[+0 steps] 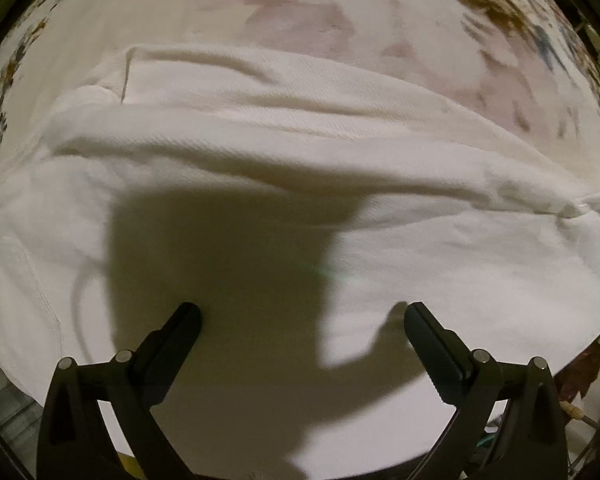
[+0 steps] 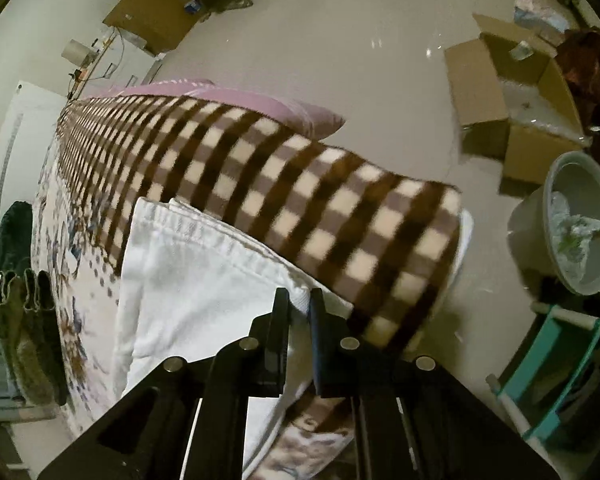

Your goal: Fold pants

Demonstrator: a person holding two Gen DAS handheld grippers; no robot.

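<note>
Closest to the left wrist camera, the left gripper [image 1: 302,312] points down over the white pants [image 1: 300,152] with its jaws spread wide and nothing between them; whether the fingertips touch the cloth cannot be told. Its dark shadow [image 1: 228,264] falls on the fabric just ahead of the fingers. Beyond the shadow the pants lie in broad soft folds running across the view, with a seamed edge near the left (a pocket or a waistband, I cannot tell which). Farther still, the bedsheet [image 1: 308,20] shows a faded floral print in pink, blue and brown.

In the right wrist view, the right gripper [image 2: 300,300] has its jaws pressed nearly together, pinching a corner of the white pants [image 2: 188,280] between the pads. From there the pants spread leftward and away, a stitched hem running along their far edge. Just beyond lies a brown-and-cream checked blanket [image 2: 340,208], a long roll along the bed's edge, touching the pants' hem. Behind it sits a purple pillow [image 2: 292,110]. To the left, some dark green cloth [image 2: 24,292] lies at the sheet's side. Off the bed on the pale floor stand a grey bucket [image 2: 536,232], an open cardboard box [image 2: 484,92] past it, and a second box [image 2: 152,16] at the far wall.
</note>
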